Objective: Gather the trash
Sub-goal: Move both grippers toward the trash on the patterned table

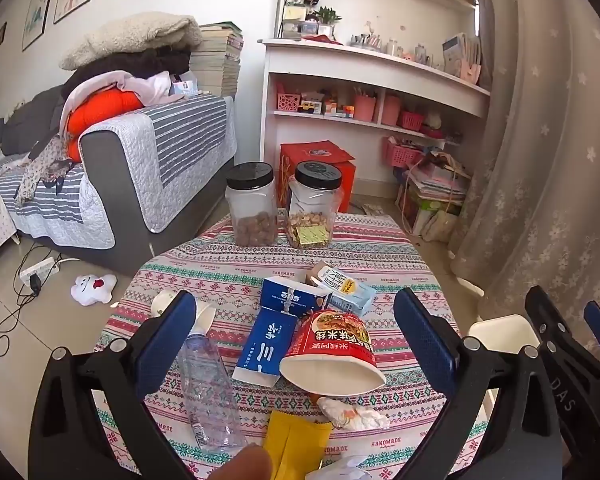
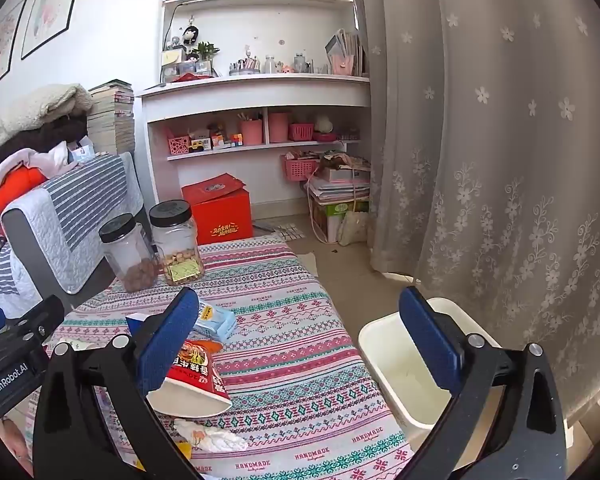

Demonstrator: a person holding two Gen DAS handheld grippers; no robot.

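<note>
Trash lies scattered on a patterned tablecloth [image 1: 228, 272]: a tipped red noodle cup [image 1: 332, 348], two blue cartons [image 1: 266, 344], a pale blue pack [image 1: 348, 288], a crushed clear bottle [image 1: 208, 384], a paper cup [image 1: 204, 314], a yellow wrapper [image 1: 296, 444] and a crumpled wrapper [image 1: 352, 416]. My left gripper [image 1: 296, 332] hovers open above the cup and cartons, holding nothing. My right gripper [image 2: 300, 336] is open and empty, its left finger over the noodle cup [image 2: 192, 380], its right finger over a white bin [image 2: 396, 364] beside the table.
Two black-lidded snack jars [image 1: 252, 204] [image 1: 314, 204] stand at the table's far edge. A grey sofa [image 1: 140, 168] sits left, a white shelf unit [image 1: 364, 80] and red box [image 2: 220, 212] behind, and a curtain [image 2: 500, 160] on the right.
</note>
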